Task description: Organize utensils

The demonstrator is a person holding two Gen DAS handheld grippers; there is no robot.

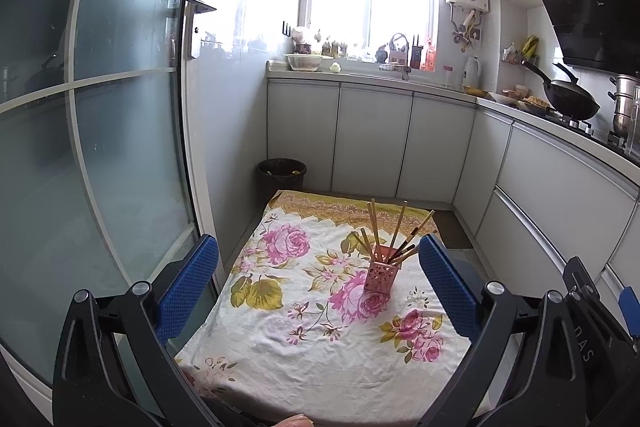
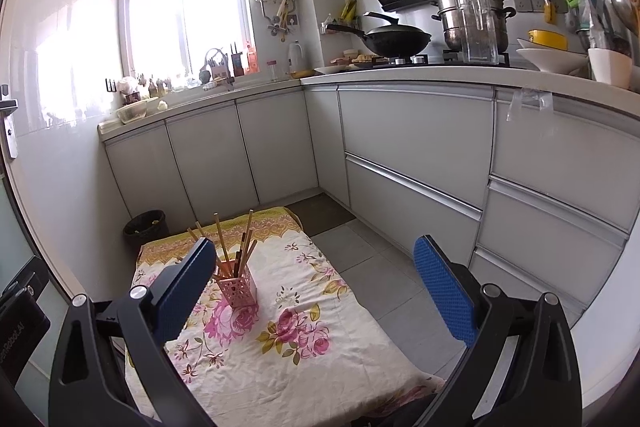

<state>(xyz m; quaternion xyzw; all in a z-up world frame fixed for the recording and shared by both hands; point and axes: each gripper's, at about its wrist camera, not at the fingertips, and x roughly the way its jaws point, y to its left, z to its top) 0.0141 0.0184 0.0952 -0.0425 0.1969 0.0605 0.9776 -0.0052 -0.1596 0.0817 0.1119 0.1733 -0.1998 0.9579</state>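
Chopsticks (image 1: 384, 231) upright in pink holder (image 1: 379, 273), floral tablecloth (image 1: 304, 327) bare around, tongs (image 1: 318, 287) wide apart

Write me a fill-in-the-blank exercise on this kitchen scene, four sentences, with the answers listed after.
1. The chopsticks stand in a pink ____ on the floral tablecloth.
2. Both the left gripper and the right gripper are ____, holding nothing.
3. Beyond the table's far corner, a dark ____ stands on the floor.
4. On the stove sits a black ____ beside the steel steamer pot.

Answers: holder; open; wastebasket; wok
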